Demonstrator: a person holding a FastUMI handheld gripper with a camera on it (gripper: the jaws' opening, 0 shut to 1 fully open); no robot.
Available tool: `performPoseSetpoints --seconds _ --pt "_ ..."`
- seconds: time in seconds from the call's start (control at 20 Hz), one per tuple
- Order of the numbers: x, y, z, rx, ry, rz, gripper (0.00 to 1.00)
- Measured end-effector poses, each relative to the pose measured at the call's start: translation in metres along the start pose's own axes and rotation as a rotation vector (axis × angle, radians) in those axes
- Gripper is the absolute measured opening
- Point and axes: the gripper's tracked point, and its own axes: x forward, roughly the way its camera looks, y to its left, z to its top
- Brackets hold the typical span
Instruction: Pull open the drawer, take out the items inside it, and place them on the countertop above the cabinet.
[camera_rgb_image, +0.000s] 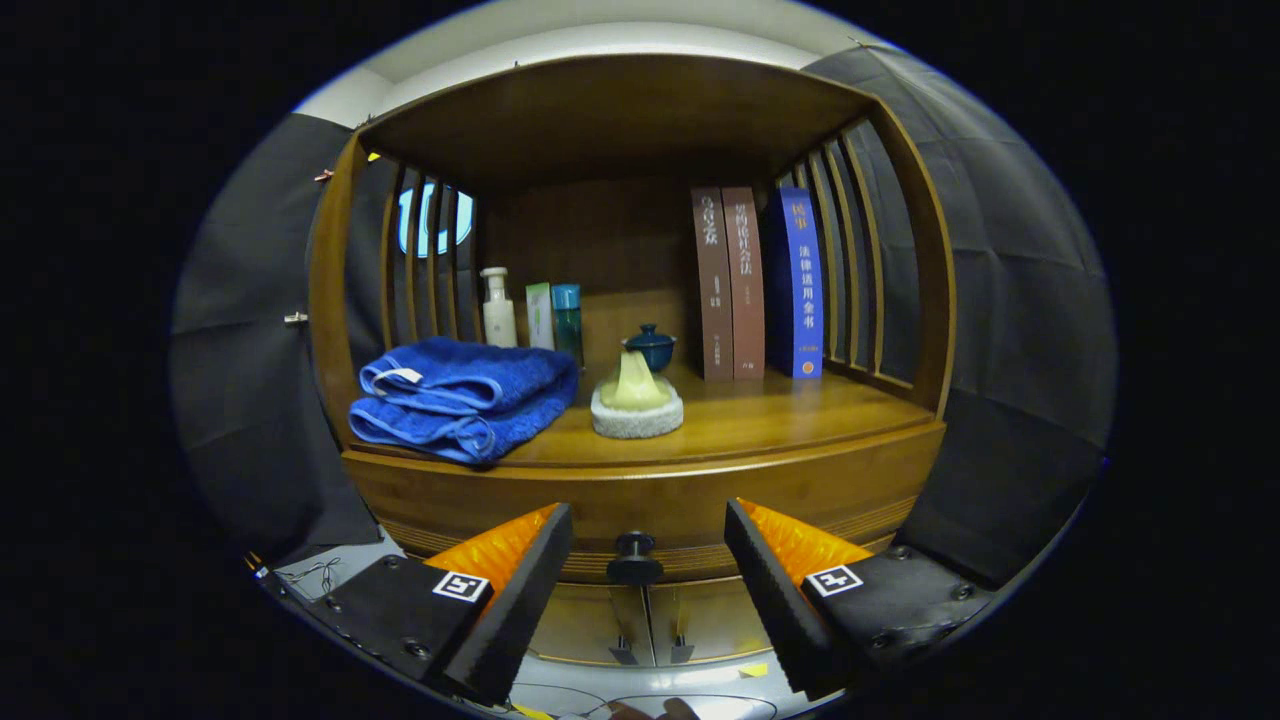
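Note:
A wooden cabinet stands in front of me with its drawer front (640, 495) closed below the countertop (780, 415). The drawer's dark round knob (634, 558) sits just ahead of my gripper (648, 560), in the gap between the two fingers and untouched by them. The fingers stand wide apart, so the gripper is open and holds nothing. What lies inside the drawer is hidden.
On the countertop lie a folded blue towel (460, 398) at the left and a pale yellow-green item on a white round pad (637, 400) in the middle. Behind them stand a small dark blue lidded pot (650, 347), bottles (498, 308) and three upright books (755, 285). Lower cabinet doors (650, 620) sit under the drawer.

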Motion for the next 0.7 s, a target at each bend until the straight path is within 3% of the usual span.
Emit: performPoseSetpoints --seconds 0.4,0.7 --pt "-0.079 0.022 0.116 -0.029 -0.16 0.062 0.99" --pt "-0.122 0.032 0.145 -0.059 -0.194 0.081 0.99"
